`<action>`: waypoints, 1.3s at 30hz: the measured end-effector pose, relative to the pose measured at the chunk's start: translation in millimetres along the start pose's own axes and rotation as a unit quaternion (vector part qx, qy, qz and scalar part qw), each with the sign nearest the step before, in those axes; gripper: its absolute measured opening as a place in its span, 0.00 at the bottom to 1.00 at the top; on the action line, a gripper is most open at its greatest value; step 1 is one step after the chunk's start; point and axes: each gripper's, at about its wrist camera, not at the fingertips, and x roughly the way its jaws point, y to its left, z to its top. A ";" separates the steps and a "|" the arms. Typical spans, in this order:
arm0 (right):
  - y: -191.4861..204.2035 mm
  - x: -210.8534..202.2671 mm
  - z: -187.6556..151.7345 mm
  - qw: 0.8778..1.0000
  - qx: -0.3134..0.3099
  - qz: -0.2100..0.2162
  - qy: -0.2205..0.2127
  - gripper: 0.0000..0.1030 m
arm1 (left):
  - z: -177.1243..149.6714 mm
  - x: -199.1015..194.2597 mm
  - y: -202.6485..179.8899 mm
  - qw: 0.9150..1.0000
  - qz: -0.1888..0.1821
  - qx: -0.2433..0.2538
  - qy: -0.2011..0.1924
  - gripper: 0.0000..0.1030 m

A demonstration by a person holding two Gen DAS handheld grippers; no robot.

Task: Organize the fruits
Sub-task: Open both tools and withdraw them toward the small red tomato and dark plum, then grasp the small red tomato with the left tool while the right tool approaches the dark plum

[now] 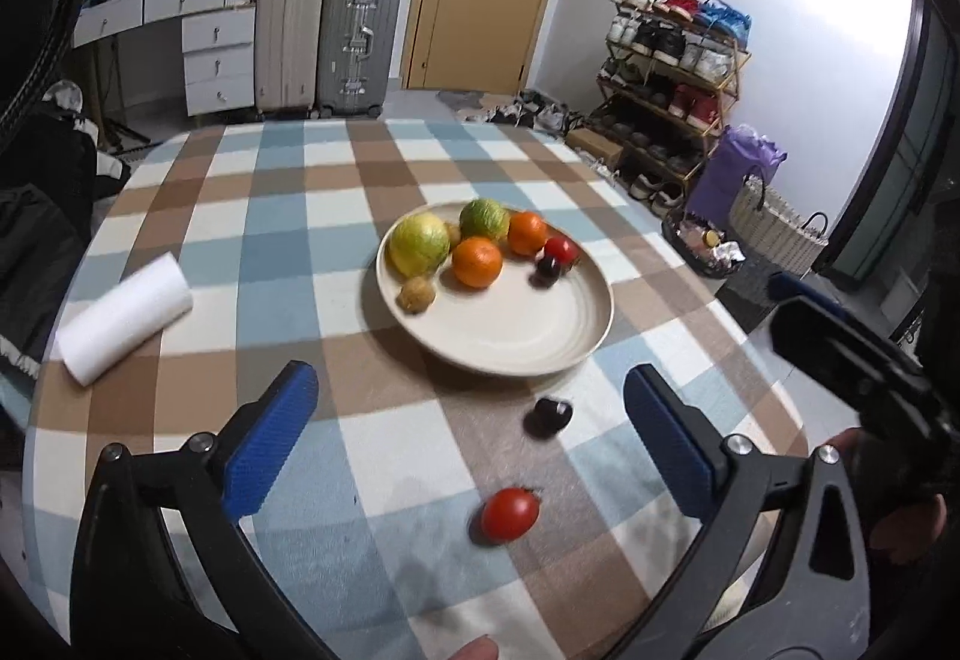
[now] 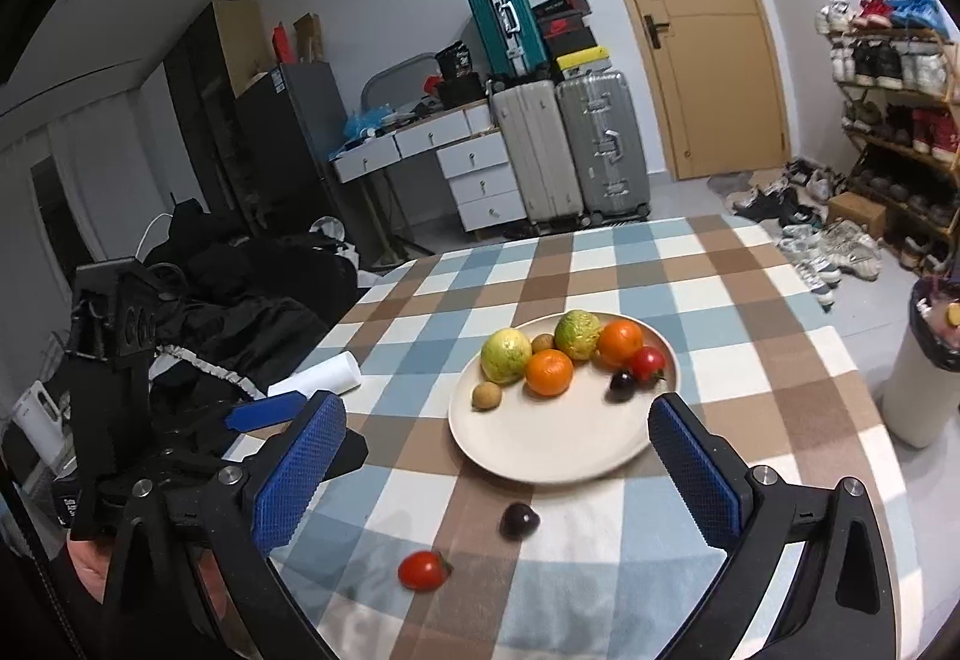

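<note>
A cream plate [image 1: 528, 324] [image 2: 540, 444] on the checked tablecloth holds two green-yellow fruits, two oranges, two small brown fruits, a cherry tomato [image 1: 561, 247] and a dark plum [image 1: 547, 267]. On the cloth in front of the plate lie a dark plum [image 1: 547, 416] [image 2: 519, 521] and a red cherry tomato [image 1: 509, 514] [image 2: 423, 570]. My left gripper [image 1: 471, 447] is open and empty, above these two loose fruits. My right gripper [image 2: 498, 474] is open and empty, over the plate's near edge. Each gripper also shows at the edge of the other's view.
A white paper roll [image 1: 123, 317] [image 2: 318, 375] lies on the table's left side. The table [image 1: 252, 240] is round, with its edge close behind the plate's right. Suitcases, a drawer desk, a door and a shoe rack stand beyond.
</note>
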 end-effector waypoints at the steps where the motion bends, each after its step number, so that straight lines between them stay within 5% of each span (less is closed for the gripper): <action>1: 1.4 -4.2 -3.1 1.000 -0.003 -0.004 -0.003 1.00 | -2.7 1.4 1.1 1.000 0.001 -0.001 0.005 0.99; 15: -4.2 -9.2 -49.0 0.998 0.005 -0.053 0.022 1.00 | -50.1 31.4 0.6 0.997 0.005 0.020 0.073 0.99; 29: -20.4 -2.9 -78.9 0.996 0.026 -0.073 0.039 1.00 | -60.7 67.5 -15.9 0.990 0.004 0.084 0.117 0.98; 39: -33.6 2.0 -86.3 0.995 0.047 -0.074 0.055 1.00 | -59.9 76.9 -19.9 0.986 -0.030 0.090 0.137 0.53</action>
